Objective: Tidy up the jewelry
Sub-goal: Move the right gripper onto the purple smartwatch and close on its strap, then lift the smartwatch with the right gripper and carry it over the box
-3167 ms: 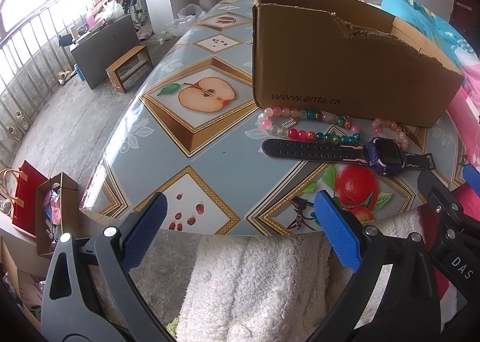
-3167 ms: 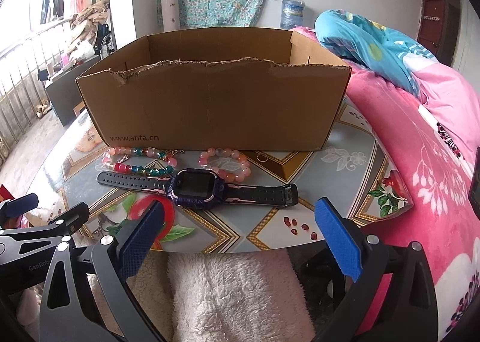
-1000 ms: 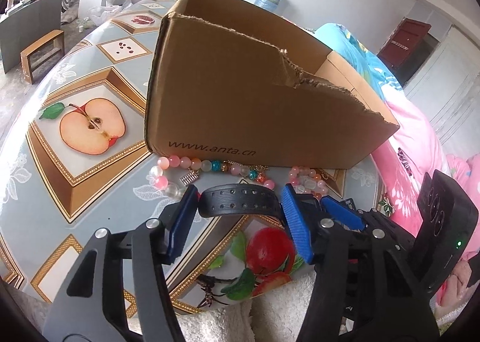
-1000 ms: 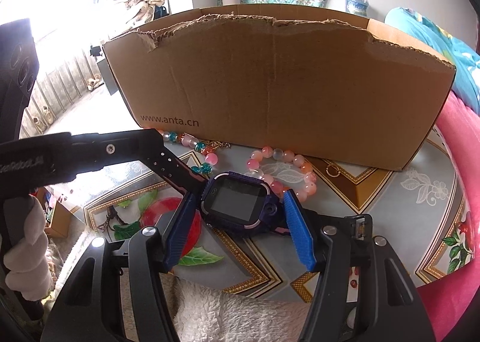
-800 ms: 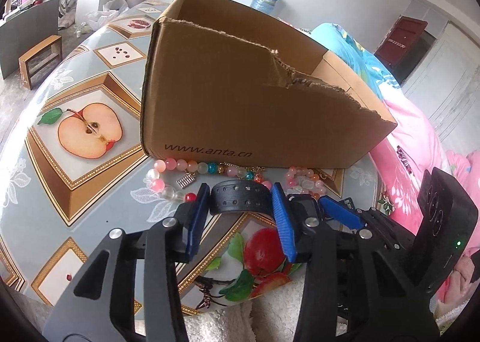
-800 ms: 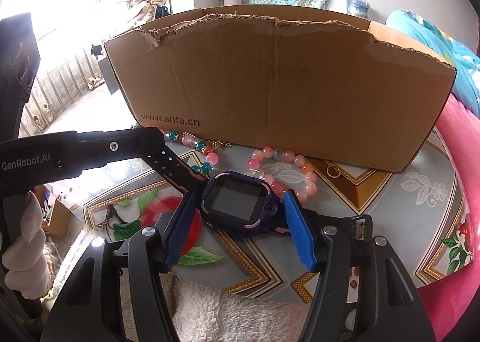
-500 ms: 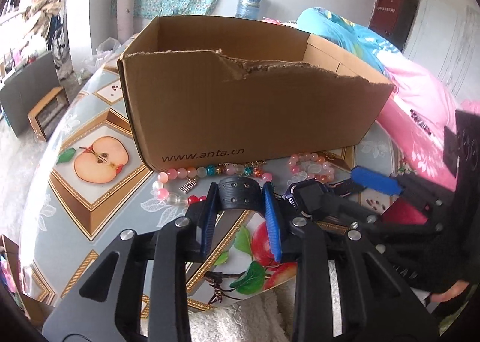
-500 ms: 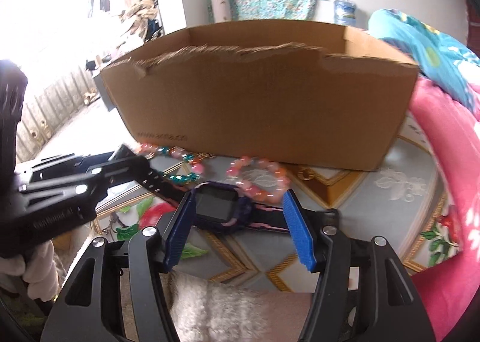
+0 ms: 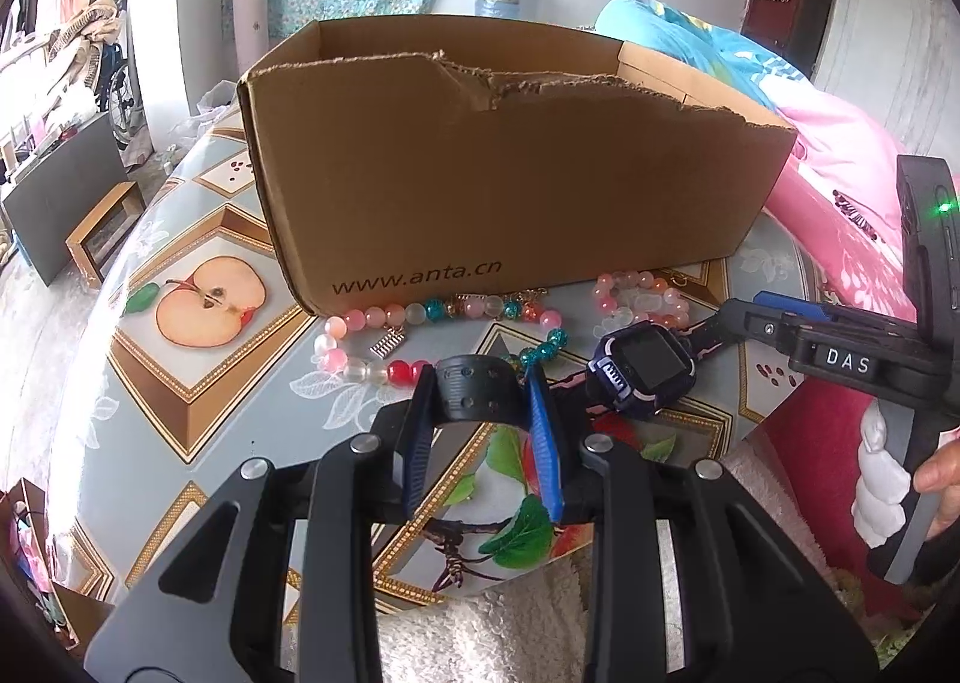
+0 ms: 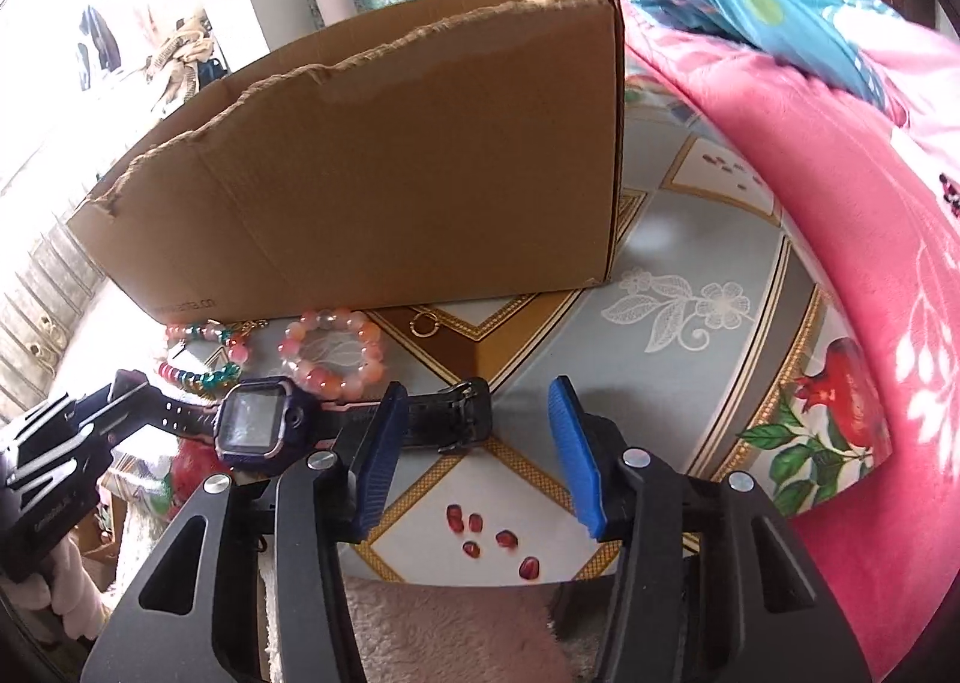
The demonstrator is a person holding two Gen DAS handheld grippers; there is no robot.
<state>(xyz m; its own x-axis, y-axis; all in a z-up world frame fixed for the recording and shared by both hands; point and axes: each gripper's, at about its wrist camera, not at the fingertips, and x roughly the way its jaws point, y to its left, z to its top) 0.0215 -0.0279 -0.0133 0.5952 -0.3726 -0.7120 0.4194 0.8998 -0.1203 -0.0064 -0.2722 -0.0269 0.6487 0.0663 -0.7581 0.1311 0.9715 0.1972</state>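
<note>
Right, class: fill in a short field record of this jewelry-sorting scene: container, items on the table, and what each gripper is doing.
container: cardboard box, open top, torn front edge, standing on the table
watch: purple smartwatch, lying in front of the box
bracelets: multicolour bead bracelet and pink bead bracelet, both on the table by the box's front wall
left gripper: shut on the watch's black strap end
right gripper: jaws have just been closing, buckle end of the strap between them, pads not on it
</note>
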